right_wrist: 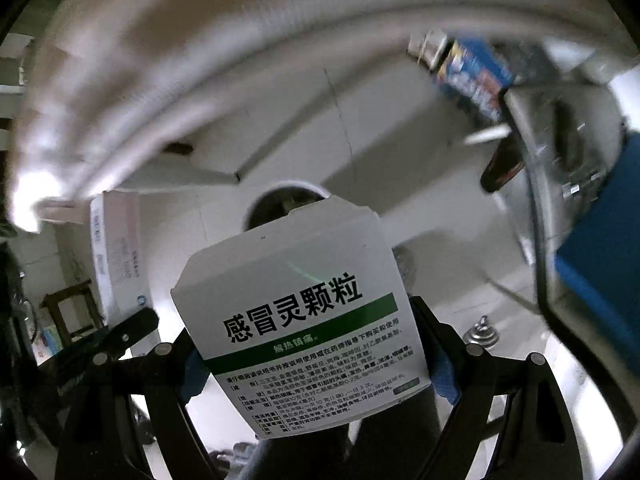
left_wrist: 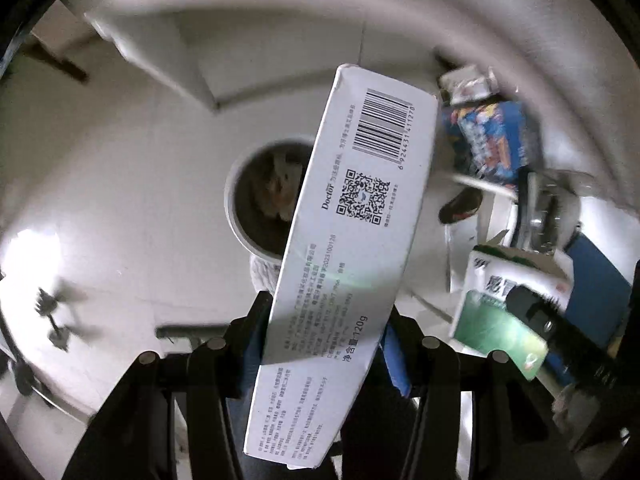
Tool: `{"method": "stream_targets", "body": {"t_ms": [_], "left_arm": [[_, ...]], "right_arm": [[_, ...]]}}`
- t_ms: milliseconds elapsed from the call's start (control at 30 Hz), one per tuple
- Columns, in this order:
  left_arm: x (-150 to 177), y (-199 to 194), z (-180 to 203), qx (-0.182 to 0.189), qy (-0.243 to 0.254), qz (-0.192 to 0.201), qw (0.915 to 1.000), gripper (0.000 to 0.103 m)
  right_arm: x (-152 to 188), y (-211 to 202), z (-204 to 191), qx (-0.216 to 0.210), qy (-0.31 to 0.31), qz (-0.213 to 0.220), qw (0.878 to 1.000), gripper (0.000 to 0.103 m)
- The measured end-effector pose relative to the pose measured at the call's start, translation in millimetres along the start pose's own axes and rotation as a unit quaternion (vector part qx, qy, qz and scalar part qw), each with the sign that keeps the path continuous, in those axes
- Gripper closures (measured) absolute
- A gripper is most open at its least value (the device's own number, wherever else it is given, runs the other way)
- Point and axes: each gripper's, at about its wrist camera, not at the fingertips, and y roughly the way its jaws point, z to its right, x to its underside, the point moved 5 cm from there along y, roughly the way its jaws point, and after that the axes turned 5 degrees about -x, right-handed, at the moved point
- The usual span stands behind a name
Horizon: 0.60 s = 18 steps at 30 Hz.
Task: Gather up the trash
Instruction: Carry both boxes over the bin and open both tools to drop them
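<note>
My left gripper (left_wrist: 328, 316) is shut on a long white toothpaste box (left_wrist: 360, 208) printed with a barcode and a QR code, which tilts up and to the right. Beneath it on the floor stands a round white trash bin (left_wrist: 236, 200) with a dark inside and some crumpled trash in it. My right gripper (right_wrist: 304, 332) is shut on a white and green medicine box (right_wrist: 304, 304), held over the same bin (right_wrist: 272, 200). In the left wrist view the medicine box (left_wrist: 496, 320) shows at the right. The toothpaste box (right_wrist: 116, 248) stands at the left of the right wrist view.
A blue printed package (left_wrist: 492, 140) lies on the white tiled floor beyond the bin, with a dark shoe (left_wrist: 460, 204) near it. A metal frame (right_wrist: 536, 184) and a blue surface (right_wrist: 600, 220) crowd the right side. A small wooden stool (right_wrist: 68, 312) stands at the left.
</note>
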Motion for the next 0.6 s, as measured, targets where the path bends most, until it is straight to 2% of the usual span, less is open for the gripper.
{"method": "stream_targets", "body": {"t_ms": [133, 233, 267, 300, 333, 467, 533, 600], "left_arm": [[-36.4, 89.0, -9.2, 0.027, -0.023, -0.045, 0.9984, 0.053], [-57.5, 134.9, -13.6, 0.029, -0.015, -0.055, 0.9979, 0.050], [-63.7, 145.5, -14.7, 0.030, -0.013, -0.053, 0.9980, 0.041], [-64.7, 153.7, -15.8, 0.031, -0.014, -0.051, 0.9981, 0.025], [-64.3, 161.9, -23.5, 0.029, -0.015, -0.046, 0.9984, 0.019], [-58.3, 168.8, -56.5, 0.001, -0.040, -0.022, 0.9990, 0.013], [-55.8, 160.6, -69.3, -0.030, -0.052, 0.013, 0.9981, 0.012], [-50.0, 152.8, -82.6, -0.077, -0.053, 0.048, 0.9945, 0.012]], "right_arm": [[-6.4, 94.7, 17.1, -0.007, 0.009, -0.034, 0.999, 0.015], [-13.5, 161.6, 28.3, -0.017, 0.015, -0.052, 0.998, 0.015], [-17.8, 184.2, 30.4, -0.022, 0.017, -0.056, 0.998, 0.015], [-21.3, 199.5, 31.3, -0.024, 0.020, -0.055, 0.998, 0.015], [-25.4, 219.4, 32.3, -0.035, 0.023, -0.054, 0.998, 0.015], [-36.8, 270.5, 27.0, -0.067, 0.021, -0.066, 0.995, 0.011], [-38.2, 281.7, 26.3, -0.078, 0.017, -0.066, 0.995, 0.002], [-39.0, 283.8, 26.0, -0.074, 0.005, -0.061, 0.995, 0.000]]}}
